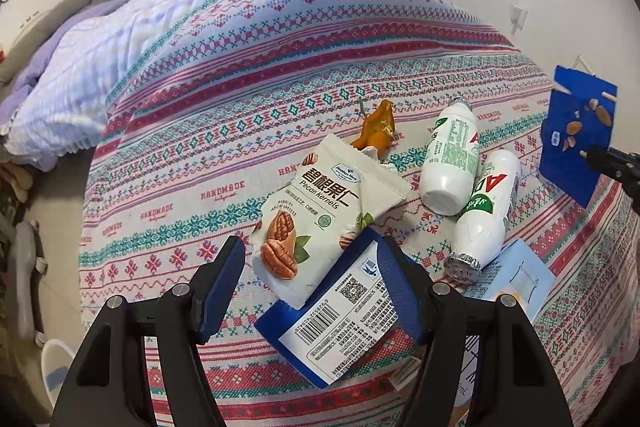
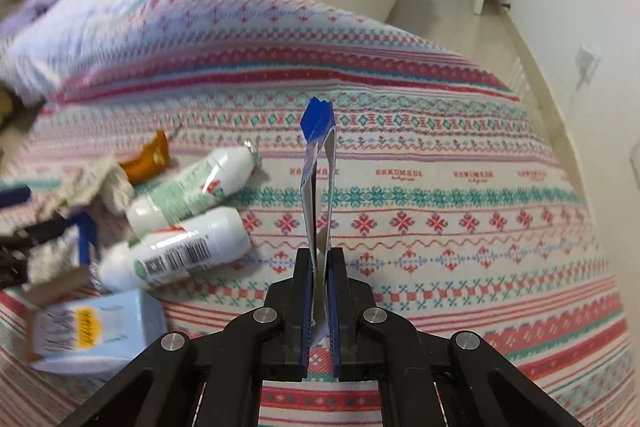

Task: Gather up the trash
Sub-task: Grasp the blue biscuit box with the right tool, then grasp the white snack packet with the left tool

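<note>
1. The scene is a bed (image 1: 320, 39) covered with a woven spread in red, teal and white bands, with litter scattered near its foot.

2. The right hand-held gripper (image 2: 319, 259) has its jaws pressed nearly together on a flat blue snack packet (image 2: 318, 163). The packet stands edge-on above the bedspread in the right wrist view. In the left wrist view the same blue snack packet (image 1: 576, 131) hangs off to the right, printed with nuts.

3. The left hand-held gripper (image 1: 312, 279) is wide open and holds nothing. It hovers low over a second blue packet (image 1: 340, 315), which lies label side up with a barcode showing. One blue-padded finger sits over that packet's upper edge.

4. A white pecan kernel pouch (image 1: 320, 203) lies partly across the second blue packet, torn open at the top.

5. Beyond it rests a crumpled orange wrapper (image 1: 376, 127), glossy and twisted.

6. Two white plastic drink bottles (image 1: 452, 155) lie on their sides, touching each other; one shows a crinkled foil seal at its neck.

7. A pale blue carton (image 2: 100, 331) lies flat just beside the bottles.

8. As a judgement, collection is partly under way: one piece is lifted, most is still on the bed. No bin or bag is visible.

9. The next move likely calls for closing the left jaws on the thin, slippery packet edge without dragging the pouch along.
</note>
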### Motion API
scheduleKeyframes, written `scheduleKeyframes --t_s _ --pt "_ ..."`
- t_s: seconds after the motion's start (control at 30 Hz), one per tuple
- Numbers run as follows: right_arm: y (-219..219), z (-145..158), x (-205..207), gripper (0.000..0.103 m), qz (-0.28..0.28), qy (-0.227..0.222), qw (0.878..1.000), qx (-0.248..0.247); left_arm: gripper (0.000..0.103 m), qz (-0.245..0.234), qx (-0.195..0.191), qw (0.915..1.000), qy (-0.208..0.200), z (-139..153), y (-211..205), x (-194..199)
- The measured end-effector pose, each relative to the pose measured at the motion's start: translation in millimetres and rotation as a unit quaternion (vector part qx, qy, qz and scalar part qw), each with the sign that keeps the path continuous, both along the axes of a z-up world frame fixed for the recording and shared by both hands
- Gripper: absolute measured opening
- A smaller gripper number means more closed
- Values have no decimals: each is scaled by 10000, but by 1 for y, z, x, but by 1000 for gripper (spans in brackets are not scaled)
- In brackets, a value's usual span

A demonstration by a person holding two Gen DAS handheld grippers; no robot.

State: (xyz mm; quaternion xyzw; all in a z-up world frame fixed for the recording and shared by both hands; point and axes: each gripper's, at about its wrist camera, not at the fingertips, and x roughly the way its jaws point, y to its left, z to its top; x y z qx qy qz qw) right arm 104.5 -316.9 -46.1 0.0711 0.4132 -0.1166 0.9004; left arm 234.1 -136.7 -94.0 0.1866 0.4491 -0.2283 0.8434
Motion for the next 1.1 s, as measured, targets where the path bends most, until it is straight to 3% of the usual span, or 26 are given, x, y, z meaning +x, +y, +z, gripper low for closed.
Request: scheduleKeyframes --t_s 0.17,0.23,0.33,0.5,0.63,0.83,1.1 --pt "-2 3 -13 4 -154 -136 9994 279 64 -67 -66 10000 -30 0 -3 0" --pt "-1 3 -16 4 -189 -161 9990 373 55 -134 -61 9999 -37 -1 -5 -2" --pt "3 2 -20 4 -187 -207 9985 469 29 -179 55 9998 34 -8 -10 -3" --pt "1 -1 -20 4 -218 -200 9985 461 10 -28 -242 9997 -28 3 -1 -4" --pt "-6 -1 -28 4 -277 -307 9970 649 8 197 -892 9958 118 28 21 -3" --pt "-16 -2 -33 4 -418 -420 9938 946 7 603 -1414 9877 290 46 56 -11" --pt "-25 5 -43 4 -470 -773 9862 1390 7 1075 -1705 9774 632 49 95 -26"
